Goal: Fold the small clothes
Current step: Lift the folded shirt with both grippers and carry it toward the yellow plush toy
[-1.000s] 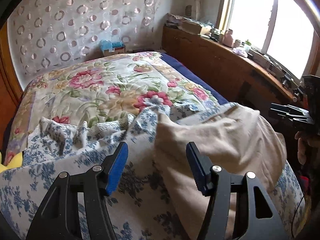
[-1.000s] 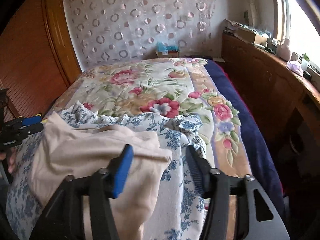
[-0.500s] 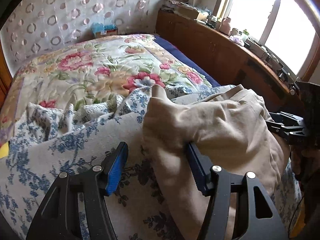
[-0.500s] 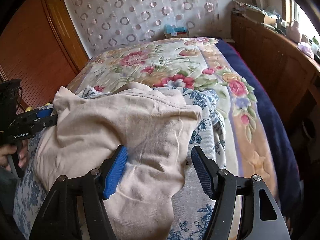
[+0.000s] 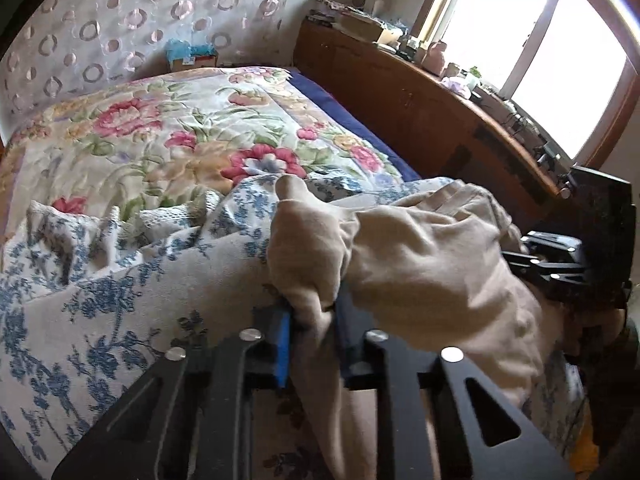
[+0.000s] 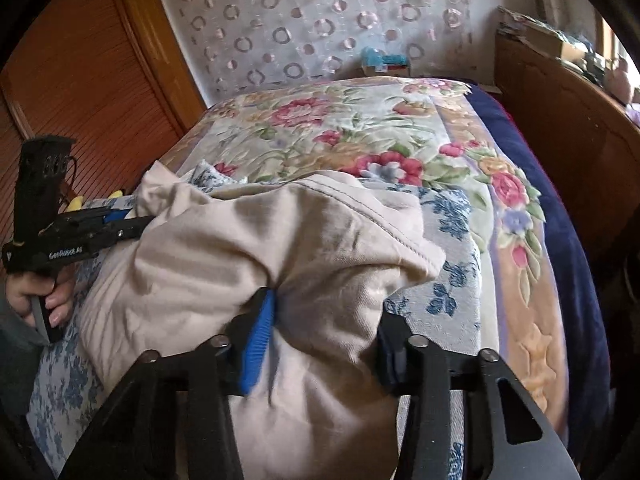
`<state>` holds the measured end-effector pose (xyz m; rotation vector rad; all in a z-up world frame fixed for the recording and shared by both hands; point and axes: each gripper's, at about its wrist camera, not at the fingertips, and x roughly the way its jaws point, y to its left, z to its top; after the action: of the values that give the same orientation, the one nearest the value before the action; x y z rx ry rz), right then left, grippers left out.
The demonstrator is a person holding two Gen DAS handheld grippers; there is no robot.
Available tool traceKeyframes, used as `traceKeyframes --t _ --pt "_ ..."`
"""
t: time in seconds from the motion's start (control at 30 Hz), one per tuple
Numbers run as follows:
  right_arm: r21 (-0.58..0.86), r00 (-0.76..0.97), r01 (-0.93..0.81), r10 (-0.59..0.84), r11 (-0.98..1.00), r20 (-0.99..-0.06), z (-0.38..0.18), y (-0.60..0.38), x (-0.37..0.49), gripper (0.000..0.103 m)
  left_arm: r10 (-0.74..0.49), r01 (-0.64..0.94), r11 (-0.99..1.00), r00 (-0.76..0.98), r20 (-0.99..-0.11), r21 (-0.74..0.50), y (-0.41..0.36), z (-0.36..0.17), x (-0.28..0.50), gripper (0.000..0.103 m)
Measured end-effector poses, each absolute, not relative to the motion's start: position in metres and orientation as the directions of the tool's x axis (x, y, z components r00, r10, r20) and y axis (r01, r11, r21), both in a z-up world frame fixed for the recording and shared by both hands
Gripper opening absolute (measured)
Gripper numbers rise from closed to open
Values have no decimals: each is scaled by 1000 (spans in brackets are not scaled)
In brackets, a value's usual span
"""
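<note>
A beige garment (image 5: 420, 264) lies crumpled on a blue-flowered white cloth (image 5: 92, 304) on the bed. My left gripper (image 5: 312, 332) is shut on a bunched corner of the garment; cloth fills the narrow gap between its blue pads. In the right wrist view the garment (image 6: 248, 248) bulges up between the fingers of my right gripper (image 6: 324, 344). Its jaws stand partly closed around a thick fold, with the right pad hidden behind cloth. The left gripper also shows in the right wrist view (image 6: 120, 224), at the garment's left edge.
A floral quilt (image 6: 340, 132) covers the bed beyond the cloths. A wooden cabinet (image 5: 420, 92) with clutter runs along the right side under a window. A wooden slatted door (image 6: 80, 80) stands to the left. A blue tissue box (image 6: 384, 60) sits at the bed's head.
My left gripper has closed on the garment's corner. My right gripper has narrowed around a fold of the garment, which is bunched higher than before.
</note>
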<state>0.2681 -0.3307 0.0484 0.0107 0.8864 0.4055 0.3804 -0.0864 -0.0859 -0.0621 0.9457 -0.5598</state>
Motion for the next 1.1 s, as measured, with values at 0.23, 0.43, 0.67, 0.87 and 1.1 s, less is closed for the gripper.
traceKeyframes --t 0.23,0.43,0.67,0.87,1.1 --pt "256 587 -355 428 899 -687 52 -347 262 19 -535 445 835 524 -663 -322 -76 -45 349 14" --pt "199 672 -404 438 893 -597 83 -338 239 18 -537 453 841 628 -563 -296 -54 5 306 14" --pt "107 668 -524 485 845 -565 102 -282 240 18 -450 362 893 738 -503 -269 12 30 269 14" --pt "13 603 -666 549 745 -578 110 -191 268 18 -271 177 957 828 -490 -230 93 27 228 14" --pt "-95 508 -808 605 582 -614 99 -51 312 18 -84 -79 945 878 -471 -317 180 -1 188 14"
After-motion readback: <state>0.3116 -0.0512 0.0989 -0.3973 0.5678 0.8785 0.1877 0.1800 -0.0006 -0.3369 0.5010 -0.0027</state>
